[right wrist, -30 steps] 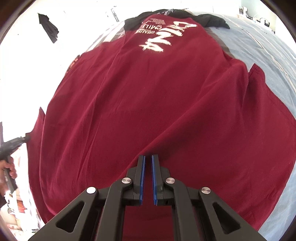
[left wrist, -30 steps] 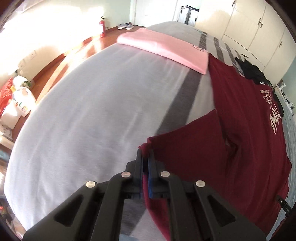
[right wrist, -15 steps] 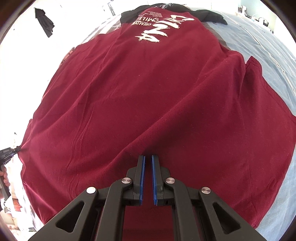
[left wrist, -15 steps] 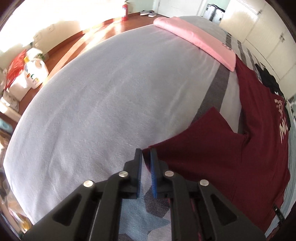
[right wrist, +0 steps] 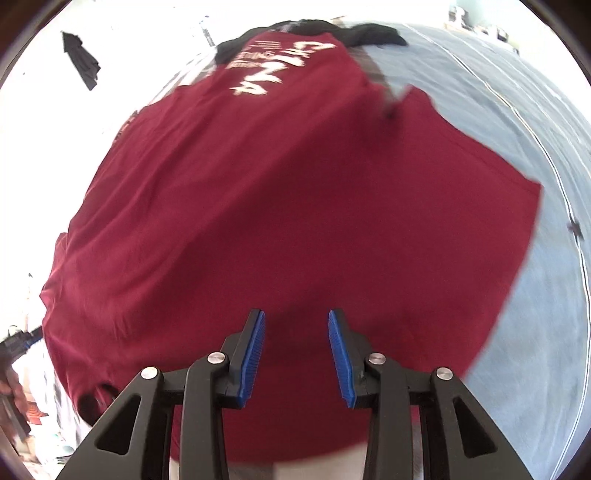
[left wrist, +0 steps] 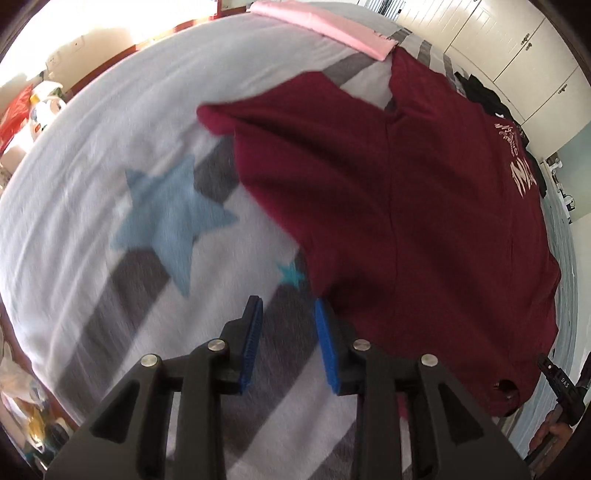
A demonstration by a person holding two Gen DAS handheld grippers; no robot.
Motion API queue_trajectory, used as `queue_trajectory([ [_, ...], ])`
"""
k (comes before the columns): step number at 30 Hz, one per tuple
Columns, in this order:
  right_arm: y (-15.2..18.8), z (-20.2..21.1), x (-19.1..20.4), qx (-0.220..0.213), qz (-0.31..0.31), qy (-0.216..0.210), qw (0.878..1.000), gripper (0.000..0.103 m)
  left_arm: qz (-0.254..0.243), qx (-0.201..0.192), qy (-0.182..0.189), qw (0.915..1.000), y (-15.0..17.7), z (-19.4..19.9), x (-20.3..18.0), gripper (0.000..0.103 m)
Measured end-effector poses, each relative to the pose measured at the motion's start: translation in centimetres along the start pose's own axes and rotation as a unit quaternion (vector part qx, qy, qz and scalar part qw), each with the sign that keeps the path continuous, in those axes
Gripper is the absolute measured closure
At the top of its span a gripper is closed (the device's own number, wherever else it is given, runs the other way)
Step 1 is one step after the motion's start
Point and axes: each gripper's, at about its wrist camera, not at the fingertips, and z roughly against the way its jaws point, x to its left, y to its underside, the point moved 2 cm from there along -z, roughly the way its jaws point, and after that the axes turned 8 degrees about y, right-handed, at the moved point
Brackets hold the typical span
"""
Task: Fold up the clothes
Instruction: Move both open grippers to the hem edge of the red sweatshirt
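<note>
A maroon T-shirt (left wrist: 424,206) with white lettering lies spread flat on the bed, one sleeve (left wrist: 258,122) stretched out to the left. My left gripper (left wrist: 287,302) hovers over the striped bedcover just left of the shirt's side edge. Its jaws are opening and nothing is between them. In the right wrist view the same shirt (right wrist: 277,206) fills the frame. My right gripper (right wrist: 296,314) hangs above its lower part, with jaws opening and no cloth pinched. The right gripper (left wrist: 561,384), held in a hand, shows at the lower right of the left view.
The bedcover (left wrist: 110,155) is pale with grey stripes and a blue star (left wrist: 170,218). A folded pink garment (left wrist: 325,22) lies at the far end, with dark clothes (left wrist: 480,92) beyond the shirt. Bags (left wrist: 22,110) stand on the floor at left. Wardrobe doors (left wrist: 517,37) are behind.
Both grippers have let go of the maroon shirt and opened. The left one has swung away from the sleeve toward the shirt's side, bringing the blue star into view. The right one has shifted over the shirt.
</note>
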Motion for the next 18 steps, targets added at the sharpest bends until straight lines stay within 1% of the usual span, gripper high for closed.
queue_trajectory([
  [3,2.0,0.5,-2.0,0.009,-0.004,-0.002,1.0,0.07,-0.013,0.007,-0.01,0.9998,2.7,-0.3,-0.8,0.077],
  [6,3.9,0.6,-3.0,0.02,0.009,-0.002,1.0,0.07,-0.036,0.011,-0.017,0.9991,4.1,-0.8,-2.2,0.076],
  [7,4.4,0.5,-3.1,0.023,0.011,-0.002,1.0,0.07,-0.043,0.012,-0.019,0.9988,4.3,-0.9,-2.6,0.074],
  [9,5.4,0.3,-3.3,0.031,0.01,-0.006,0.999,0.07,-0.055,0.012,-0.015,0.9983,4.6,-1.2,-3.6,0.072],
  [11,6.0,0.1,-2.8,0.028,0.012,-0.004,1.0,0.07,-0.07,0.015,-0.011,0.9974,4.5,-1.5,-4.5,0.071],
  [13,6.7,-0.1,-2.3,0.023,0.016,-0.002,1.0,0.065,-0.085,0.015,-0.004,0.9963,4.1,-1.8,-5.4,0.071],
  [18,7.8,0.1,-1.4,0.022,-0.001,-0.019,1.0,0.063,-0.088,0.016,0.018,0.9959,3.3,-2.0,-6.5,0.071],
])
